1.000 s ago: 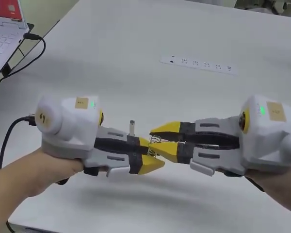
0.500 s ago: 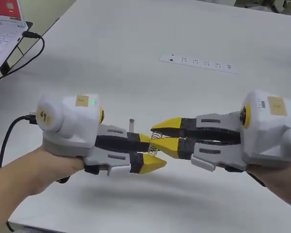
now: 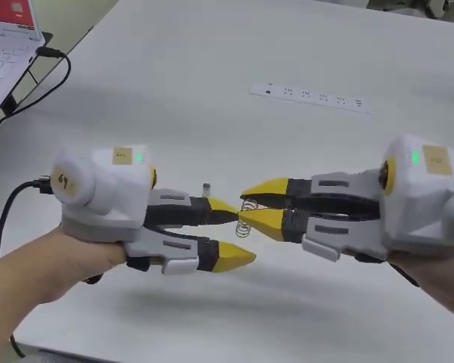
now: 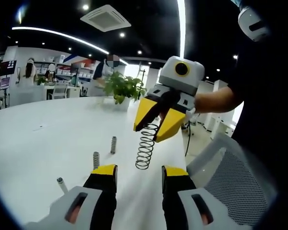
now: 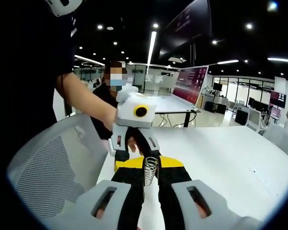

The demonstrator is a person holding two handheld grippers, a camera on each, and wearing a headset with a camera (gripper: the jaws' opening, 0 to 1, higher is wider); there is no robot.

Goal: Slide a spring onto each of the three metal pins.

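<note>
Compared with half a second ago, my left gripper (image 3: 246,237) has spread its jaws wider. The upper yellow tip is now lifted away from the lower one, and before they stood closer together at the spring's end. The right gripper (image 3: 240,206) is at almost the same place and is clamped on the spring (image 3: 244,227) as before.

The spring is a thin coil of bare metal wire with open turns. The right gripper pinches it at its upper end, so most of the coil hangs free below the yellow tips. In the left gripper view it hangs above the gap between my released left jaws and I see no contact with them.

In that same view, the white table (image 3: 212,68) carries two pins (image 4: 114,144) that already have a spring on them. They stand upright near each other. A bare pin (image 4: 61,182) stands apart from them, closer to the left jaw. In the head view one pin (image 3: 206,189) stands just behind the left gripper's upper jaw.

About writing: each gripper has a small tan sticker (image 3: 122,156) beside a green light, but I cannot read it. A dark mark on the round end of the left gripper is not clear. The marks on the power strip (image 3: 310,99) are too small, and so is the screen of the laptop (image 3: 4,38).
</note>
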